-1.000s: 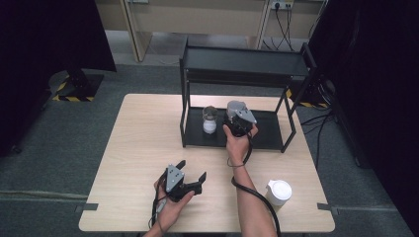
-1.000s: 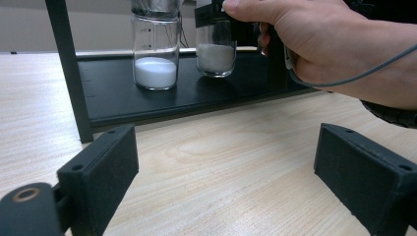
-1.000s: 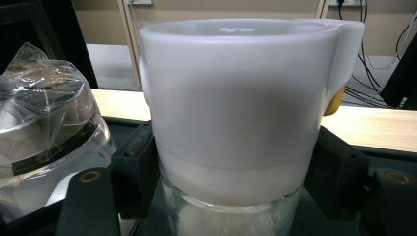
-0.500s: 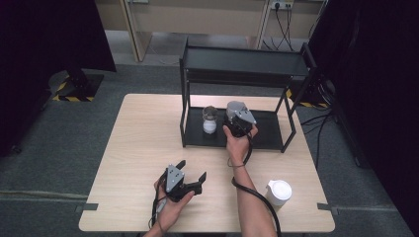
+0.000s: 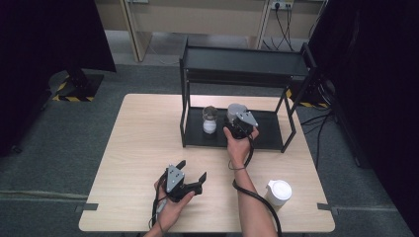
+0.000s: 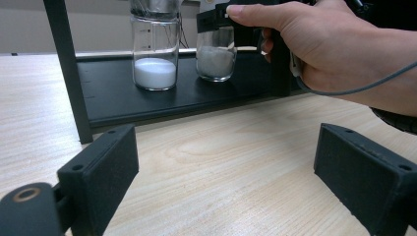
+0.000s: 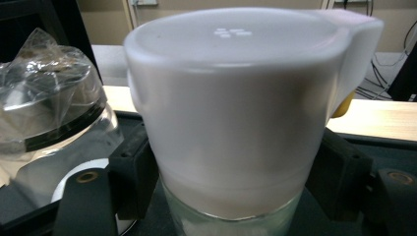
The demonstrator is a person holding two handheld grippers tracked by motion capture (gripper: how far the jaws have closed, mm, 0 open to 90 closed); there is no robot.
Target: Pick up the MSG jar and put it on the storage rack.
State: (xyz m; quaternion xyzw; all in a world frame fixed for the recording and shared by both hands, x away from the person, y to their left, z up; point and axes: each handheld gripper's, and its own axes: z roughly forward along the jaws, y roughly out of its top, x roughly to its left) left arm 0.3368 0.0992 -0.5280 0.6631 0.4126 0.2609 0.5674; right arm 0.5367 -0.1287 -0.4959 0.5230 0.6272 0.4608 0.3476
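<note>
A glass jar with a white lid (image 7: 236, 98) and white powder inside stands on the lower shelf (image 5: 267, 136) of a black rack. My right gripper (image 7: 231, 162) is around it just under the lid, pads against the glass. Its jaws have just been opening a little, with the jar still between them. From above, the right gripper (image 5: 237, 114) sits over this jar. To its left stands a second jar (image 5: 210, 121) of white powder, capped with crinkled plastic wrap. My left gripper (image 5: 191, 169) rests open near the table's front edge, nothing between its jaws (image 6: 226, 135).
The rack's top shelf (image 5: 242, 59) overhangs the two jars, and its black posts (image 6: 69, 73) frame the opening. A white-lidded cup (image 5: 279, 191) stands at the front right of the wooden table (image 5: 143, 148). Dark curtains hang at both sides.
</note>
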